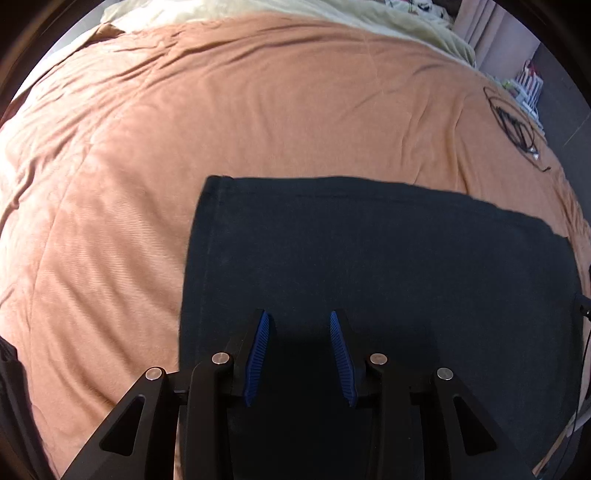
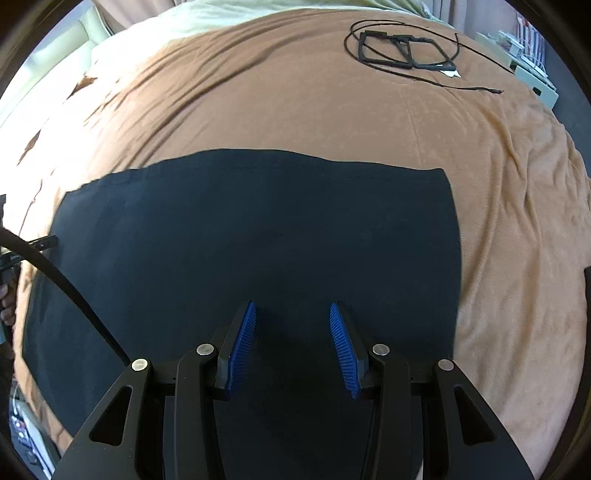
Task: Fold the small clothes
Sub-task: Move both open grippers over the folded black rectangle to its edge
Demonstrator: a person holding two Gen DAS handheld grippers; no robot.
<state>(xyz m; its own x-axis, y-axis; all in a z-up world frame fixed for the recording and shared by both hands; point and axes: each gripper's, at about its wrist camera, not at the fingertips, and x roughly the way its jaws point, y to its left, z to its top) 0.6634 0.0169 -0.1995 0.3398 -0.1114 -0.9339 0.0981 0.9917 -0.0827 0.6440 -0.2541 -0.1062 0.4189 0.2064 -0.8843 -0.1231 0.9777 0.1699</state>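
A dark navy garment (image 1: 369, 258) lies flat as a rectangle on the orange-brown bed cover (image 1: 147, 147). It also shows in the right wrist view (image 2: 258, 229). My left gripper (image 1: 299, 317) is open and empty, hovering over the garment's near left part. My right gripper (image 2: 291, 308) is open and empty, hovering over the garment's near right part. The garment's near edge is hidden under both grippers.
A black cable and black rectangular frames (image 2: 402, 51) lie on the cover (image 2: 332, 110) at the far right, also in the left wrist view (image 1: 513, 122). A pale yellow blanket (image 1: 295, 11) lies at the head of the bed. A black cable (image 2: 66, 288) hangs at left.
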